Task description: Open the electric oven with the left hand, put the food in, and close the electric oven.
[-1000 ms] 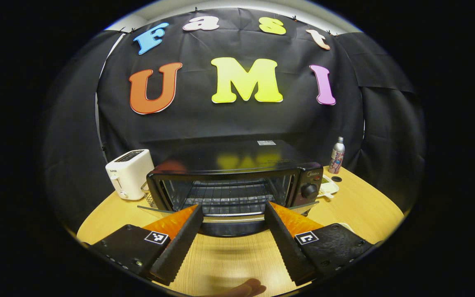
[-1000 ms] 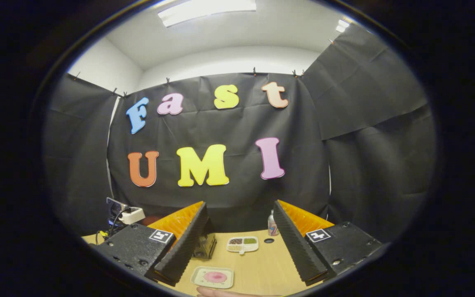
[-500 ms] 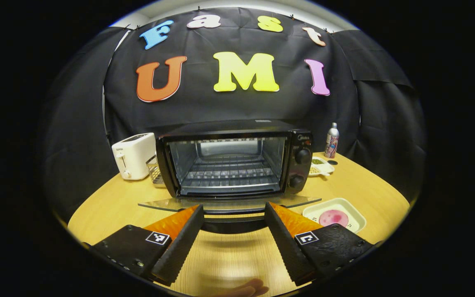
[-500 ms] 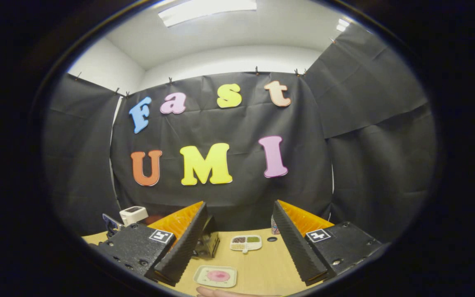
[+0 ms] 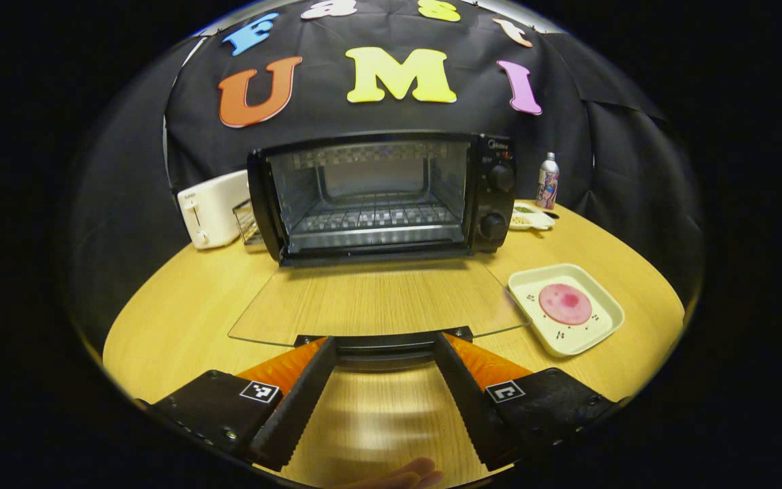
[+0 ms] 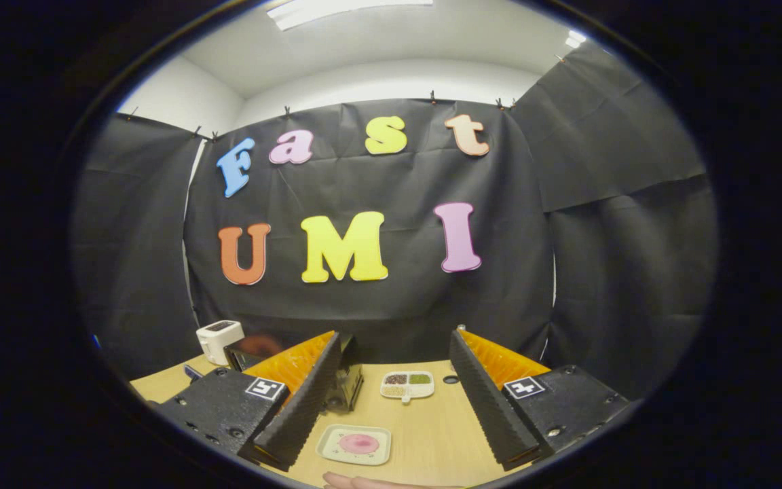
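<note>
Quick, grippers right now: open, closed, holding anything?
Left gripper: open, fingers either side of the oven door handle, not pressing on it.
Right gripper: open, holding nothing, above the plate of food.

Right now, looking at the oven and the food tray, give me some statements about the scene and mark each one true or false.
1. The oven door lies fully open, about flat. True.
2. The food tray sits on the oven rack. False: it rests on the table, right of the door.
3. The left gripper has its fingers either side of the door handle. True.
4. The right gripper holds the tray. False: its fingers are spread, the tray lying between them on the table.
5. A toaster stands left of the oven. True.
</note>
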Action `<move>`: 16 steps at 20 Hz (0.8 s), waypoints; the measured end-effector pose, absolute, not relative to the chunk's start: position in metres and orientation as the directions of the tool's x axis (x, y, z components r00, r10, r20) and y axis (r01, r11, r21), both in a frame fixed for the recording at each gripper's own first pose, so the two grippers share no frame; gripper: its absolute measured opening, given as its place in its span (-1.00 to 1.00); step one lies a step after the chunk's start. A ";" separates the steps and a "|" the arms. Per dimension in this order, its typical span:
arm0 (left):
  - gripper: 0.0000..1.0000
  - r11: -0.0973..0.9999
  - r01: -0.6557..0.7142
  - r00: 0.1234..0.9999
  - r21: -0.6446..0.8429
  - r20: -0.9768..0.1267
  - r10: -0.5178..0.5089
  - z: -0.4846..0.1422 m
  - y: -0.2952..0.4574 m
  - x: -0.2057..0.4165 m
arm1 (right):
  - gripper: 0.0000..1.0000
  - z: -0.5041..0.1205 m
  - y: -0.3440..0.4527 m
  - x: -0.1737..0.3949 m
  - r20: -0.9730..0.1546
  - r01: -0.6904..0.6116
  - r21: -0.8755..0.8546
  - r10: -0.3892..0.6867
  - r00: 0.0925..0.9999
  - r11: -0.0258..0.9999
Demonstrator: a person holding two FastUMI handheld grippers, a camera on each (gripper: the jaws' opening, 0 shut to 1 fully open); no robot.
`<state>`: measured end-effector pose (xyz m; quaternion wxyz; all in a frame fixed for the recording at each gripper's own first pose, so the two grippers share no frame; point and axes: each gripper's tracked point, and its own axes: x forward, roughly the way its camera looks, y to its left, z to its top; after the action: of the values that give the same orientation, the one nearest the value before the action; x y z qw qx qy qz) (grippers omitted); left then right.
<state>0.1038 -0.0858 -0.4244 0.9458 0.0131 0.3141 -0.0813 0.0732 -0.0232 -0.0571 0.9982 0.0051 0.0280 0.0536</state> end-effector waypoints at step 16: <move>0.90 0.991 0.129 0.894 0.026 -0.436 -0.105 -0.336 -0.070 0.107 | 0.99 -0.195 -0.009 0.137 -0.518 -0.188 -0.043 0.139 0.844 0.981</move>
<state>0.1067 -0.0701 -0.3362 0.9727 0.0269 0.2223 -0.0600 0.1371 -0.0085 -0.1948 0.9592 -0.0458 0.2658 0.0853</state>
